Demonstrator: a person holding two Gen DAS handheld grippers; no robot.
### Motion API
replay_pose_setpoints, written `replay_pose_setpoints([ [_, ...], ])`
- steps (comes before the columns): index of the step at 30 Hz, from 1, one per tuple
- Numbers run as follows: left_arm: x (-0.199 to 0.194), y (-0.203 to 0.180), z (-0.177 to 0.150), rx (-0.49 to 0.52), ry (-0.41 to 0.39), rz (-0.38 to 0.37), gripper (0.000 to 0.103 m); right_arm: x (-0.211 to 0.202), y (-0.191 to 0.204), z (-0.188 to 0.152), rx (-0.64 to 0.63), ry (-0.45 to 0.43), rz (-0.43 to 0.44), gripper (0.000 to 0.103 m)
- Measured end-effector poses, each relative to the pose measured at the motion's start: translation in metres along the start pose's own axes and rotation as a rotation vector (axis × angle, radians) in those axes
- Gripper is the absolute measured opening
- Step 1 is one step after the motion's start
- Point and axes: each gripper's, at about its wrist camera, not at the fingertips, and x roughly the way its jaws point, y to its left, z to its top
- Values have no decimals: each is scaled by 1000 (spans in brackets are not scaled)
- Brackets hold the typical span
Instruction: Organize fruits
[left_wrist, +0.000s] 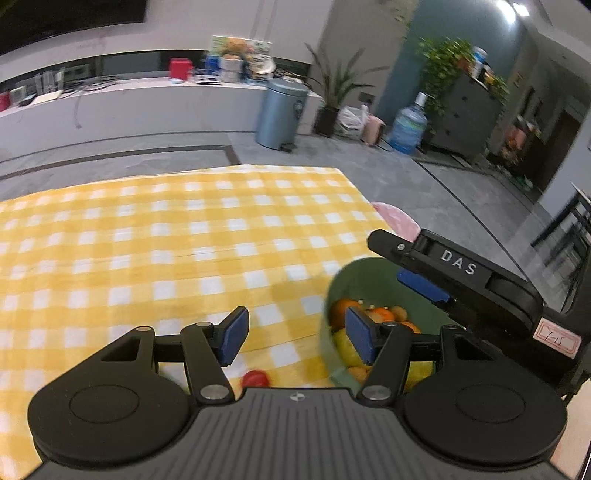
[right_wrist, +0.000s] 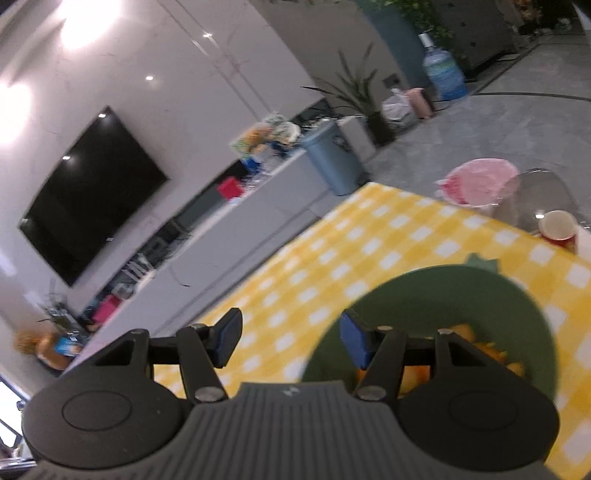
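Both hand-held grippers are standing released, with nothing between their blue pads. Left hand-held gripper (left_wrist: 295, 338) is hanging over the desk (left_wrist: 166, 236), which is wearing a yellow-and-white checked cloth, and its right finger is overlapping the rim of the green bowl (left_wrist: 334, 284). That bowl is sitting near the desk's right edge and is holding oranges (left_wrist: 341, 312) and yellow fruit (left_wrist: 347, 347). A small red fruit (left_wrist: 255, 378) is lying on the cloth just left of the bowl, partly hidden by the gripper body. Right hand-held gripper (right_wrist: 290, 341) is reaching over the bowl from the right, its view strongly tilted. Beyond the bowl, a red cup (right_wrist: 557, 229) is standing at the desk's far corner.
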Motion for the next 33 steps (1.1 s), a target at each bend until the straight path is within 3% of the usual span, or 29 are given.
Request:
replay_pose_setpoints([
  [10, -44, 47, -27, -133, -25, 91, 70, -6, 36, -49, -165, 41, 106, 57],
  [17, -59, 80, -52, -220, -33, 144, 70, -8, 60, -89, -256, 135, 164, 57],
  [24, -58, 106, -80, -287, 6, 178, 70, -4, 65, -103, -282, 182, 108, 57],
  [30, -39, 137, -109, -374, 80, 174, 70, 14, 67, -117, -302, 323, 129, 57],
  [33, -31, 155, -121, -412, 107, 180, 70, 24, 81, -135, -428, 411, 128, 57],
])
